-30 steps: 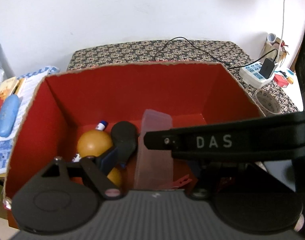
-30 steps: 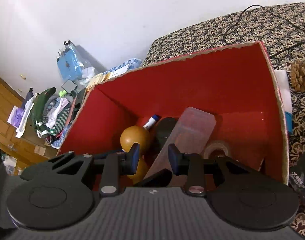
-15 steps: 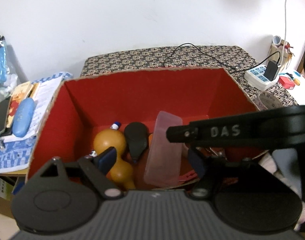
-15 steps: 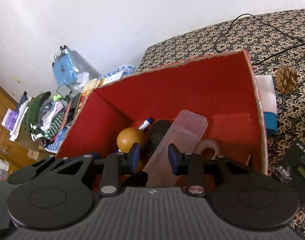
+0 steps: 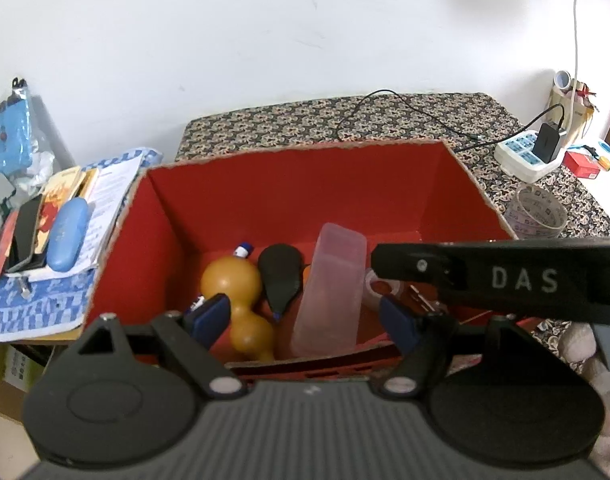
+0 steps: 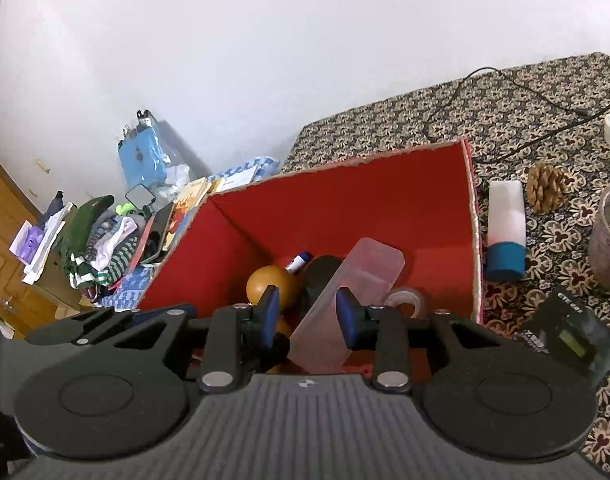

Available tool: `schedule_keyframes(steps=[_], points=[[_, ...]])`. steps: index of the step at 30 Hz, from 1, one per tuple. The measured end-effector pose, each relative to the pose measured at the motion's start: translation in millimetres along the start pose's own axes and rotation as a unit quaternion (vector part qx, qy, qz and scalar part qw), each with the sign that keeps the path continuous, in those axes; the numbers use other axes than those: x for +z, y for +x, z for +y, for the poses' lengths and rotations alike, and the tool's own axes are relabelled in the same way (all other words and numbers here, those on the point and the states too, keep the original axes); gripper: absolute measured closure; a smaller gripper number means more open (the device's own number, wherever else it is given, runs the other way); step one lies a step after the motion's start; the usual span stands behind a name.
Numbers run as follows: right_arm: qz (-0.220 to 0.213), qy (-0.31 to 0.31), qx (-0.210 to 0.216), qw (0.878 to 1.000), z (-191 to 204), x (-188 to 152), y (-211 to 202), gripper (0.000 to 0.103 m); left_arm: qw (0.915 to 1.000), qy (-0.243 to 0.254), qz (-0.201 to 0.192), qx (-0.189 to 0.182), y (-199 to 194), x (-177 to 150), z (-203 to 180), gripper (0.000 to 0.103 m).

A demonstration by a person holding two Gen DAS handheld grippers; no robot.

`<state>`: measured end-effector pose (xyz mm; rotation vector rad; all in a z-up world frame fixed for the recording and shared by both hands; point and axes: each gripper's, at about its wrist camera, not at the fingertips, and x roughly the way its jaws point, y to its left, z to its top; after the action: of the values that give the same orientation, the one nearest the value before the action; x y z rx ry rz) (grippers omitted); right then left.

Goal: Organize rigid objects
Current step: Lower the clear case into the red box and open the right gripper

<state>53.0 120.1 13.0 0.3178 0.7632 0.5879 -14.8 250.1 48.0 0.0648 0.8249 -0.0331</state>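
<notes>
From my left wrist, my left gripper [image 5: 303,320] hung spread and empty over the red cardboard box [image 5: 289,184], where the gourd [image 5: 237,292] and clear plastic container [image 5: 331,284] lay already sorted; a black bar hid the right corner. From my right wrist, my right gripper [image 6: 308,312] gaped empty too; the tape roll [image 6: 405,300] showed only partly.

Ahead of my tools, a surface under dark floral-patterned cloth [image 6: 517,116] carries the red-lined cardboard box [image 6: 369,208]. To its right lie a white-and-blue cylinder [image 6: 505,228], a brown pinecone [image 6: 546,186], and perhaps a calculator [image 6: 565,336].
</notes>
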Motion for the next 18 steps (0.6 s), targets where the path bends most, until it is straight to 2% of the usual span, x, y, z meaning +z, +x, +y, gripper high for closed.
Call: schedule_keyframes(steps=[9, 18], points=[[-0.011, 0.010, 0.005, 1.000, -4, -9, -20, 0.086, 1.0000, 0.003, -0.003, 0.003, -15, -2, -11, 0.026], [-0.024, 0.023, 0.027, 0.999, -14, -17, -40, 0.086, 0.9999, 0.007, -0.002, 0.014, -25, -6, -25, 0.026]])
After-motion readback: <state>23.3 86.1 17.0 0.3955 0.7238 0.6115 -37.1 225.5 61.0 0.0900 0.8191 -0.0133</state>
